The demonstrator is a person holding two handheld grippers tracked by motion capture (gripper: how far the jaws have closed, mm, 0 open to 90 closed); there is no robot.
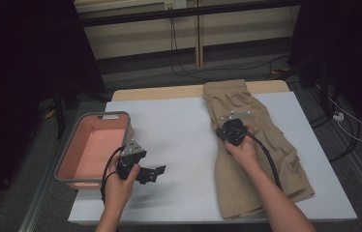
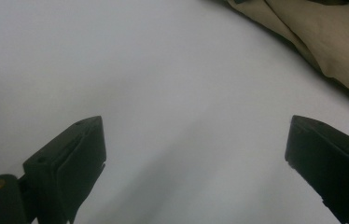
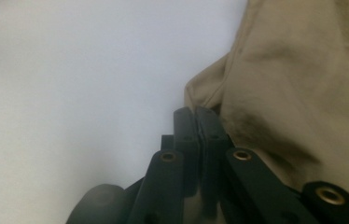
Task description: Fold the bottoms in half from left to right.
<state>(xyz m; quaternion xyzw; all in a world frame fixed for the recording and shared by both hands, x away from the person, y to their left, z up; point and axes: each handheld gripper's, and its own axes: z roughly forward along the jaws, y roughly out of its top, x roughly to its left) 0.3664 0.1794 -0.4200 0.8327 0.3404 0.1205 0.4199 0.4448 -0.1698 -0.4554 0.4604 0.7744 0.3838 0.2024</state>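
Lab-like recording room, dark curtains (image 1: 19, 58), loose floor cables (image 1: 188, 67), worktable (image 1: 169, 125)

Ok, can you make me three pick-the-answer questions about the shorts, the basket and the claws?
1. Where does the basket sit?
A. at the table's left edge
B. on the shorts
C. at the table's right edge

2. What colour are the shorts?
A. blue
B. tan
C. red

3. How is the left claw?
A. shut on the shorts
B. shut on nothing
C. open over the bare table

Answers:
1 A, the high view shows it left of the left hand.
2 B, the cloth is tan in all three views.
3 C, its jaws stand wide apart in the left gripper view with nothing between them.
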